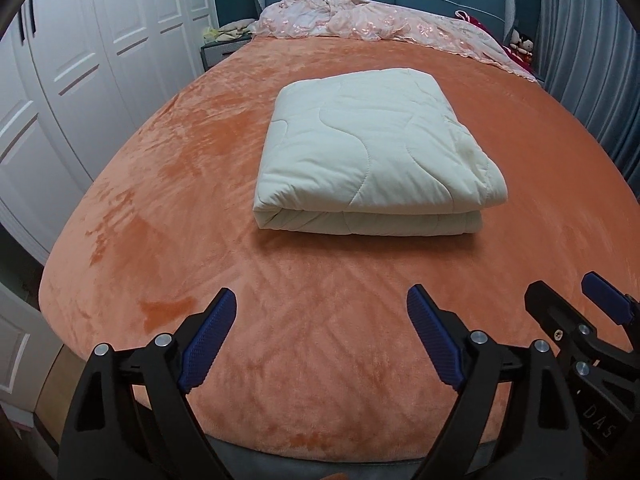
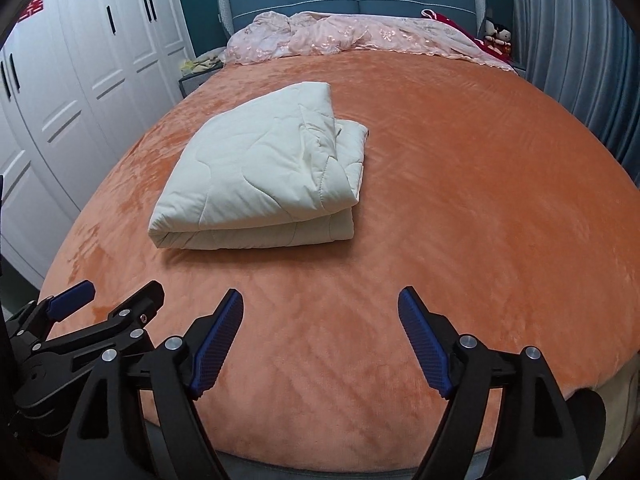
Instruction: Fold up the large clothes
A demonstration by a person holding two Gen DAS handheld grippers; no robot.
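Quilt (image 1: 368, 152) folded, ahead of my jaws on the orange bedspread (image 1: 160, 216).

Both my left gripper (image 1: 320, 340) and right gripper (image 2: 320, 340) hang spread wide, holding nothing, side by side above the bed's near edge. The cream bundle lies well ahead, left of my right jaws, its folded edge facing me; beyond it, a pink coverlet (image 2: 340, 36) is heaped.

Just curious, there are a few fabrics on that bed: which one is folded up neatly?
The cream quilt mid-bed, folded into a thick stack. The pink lace cover lies crumpled by the headboard; the orange blanket is spread flat.
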